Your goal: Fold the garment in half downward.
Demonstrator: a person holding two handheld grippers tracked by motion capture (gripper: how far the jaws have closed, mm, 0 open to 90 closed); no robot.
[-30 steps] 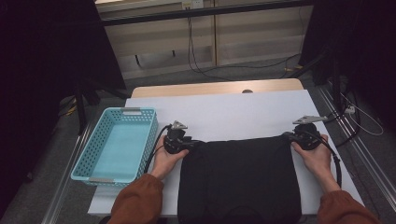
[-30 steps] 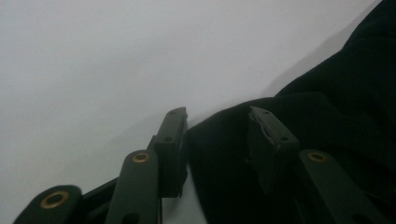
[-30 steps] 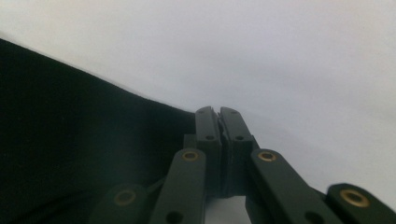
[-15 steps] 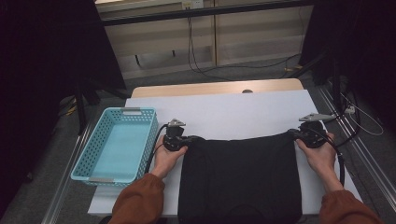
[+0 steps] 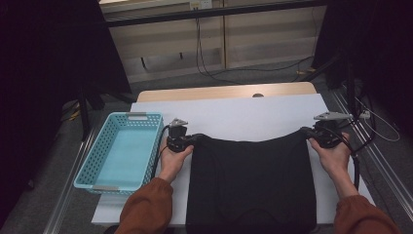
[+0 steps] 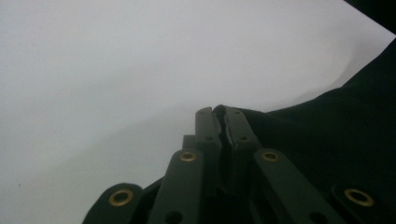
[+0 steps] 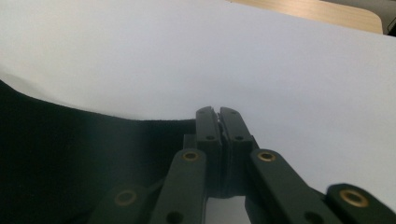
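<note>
Pinching only corner slivers, your left hand-held gripper (image 5: 191, 139) and right hand-held gripper (image 5: 311, 133) clamp the black garment (image 5: 251, 183) at lower centre; uneven pulling may slip an edge onto the surface (image 5: 243, 117).

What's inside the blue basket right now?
The blue basket looks empty: its bare floor shows through. The black cloth lies beside it on the table, not inside. The near wall hides a thin strip.

The garment (image 5: 251, 183) is black, matt cloth with a soft, slightly fuzzy edge. A smooth white sheet, matt like paper, covers the table (image 5: 253, 114); pale wood shows at its far edge. The basket (image 5: 119, 151) on the left is turquoise perforated plastic. Each gripper's jaws look like matt black plastic with brass-coloured rivets.
</note>
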